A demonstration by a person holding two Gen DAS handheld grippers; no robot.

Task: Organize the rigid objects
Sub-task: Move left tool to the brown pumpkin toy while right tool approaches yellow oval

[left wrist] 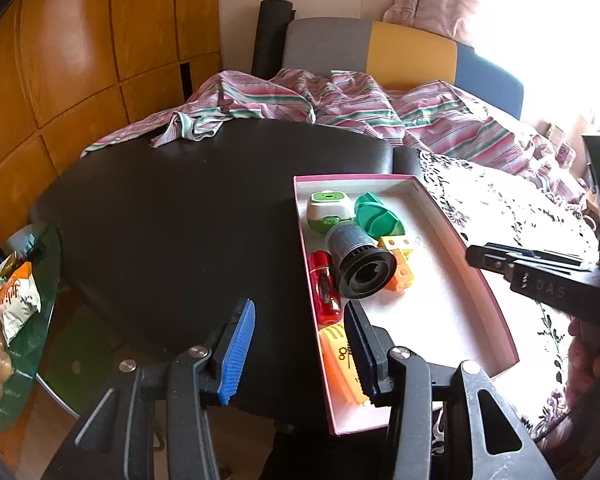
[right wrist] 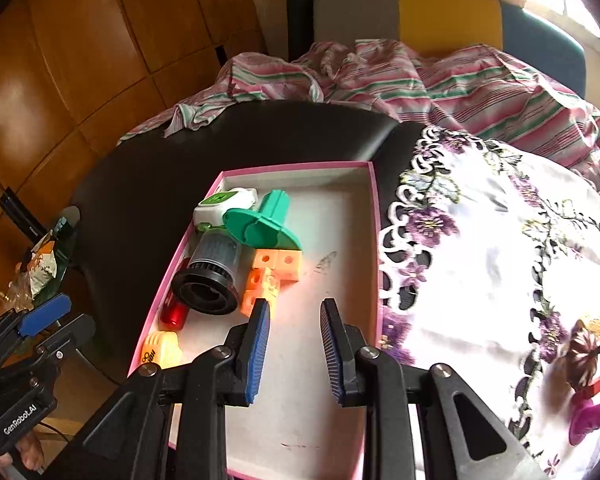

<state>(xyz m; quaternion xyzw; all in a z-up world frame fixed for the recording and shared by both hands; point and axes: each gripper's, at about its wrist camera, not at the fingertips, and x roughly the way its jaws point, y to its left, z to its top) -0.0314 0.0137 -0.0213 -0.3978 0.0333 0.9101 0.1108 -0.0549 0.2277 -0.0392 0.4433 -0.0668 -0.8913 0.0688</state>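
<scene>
1. Pink-rimmed box is sitting on the black surface, at its right edge beside the embroidered cloth.
2. Along the box's left wall are lying a green-and-white gadget, green plastic piece, black cylinder, orange blocks, red tube and yellow item.
3. Right gripper is hanging over the box's bare floor, jaws parted, nothing between them.
4. Left gripper is straddling the box's left wall, jaws apart, not pressing it.
</scene>
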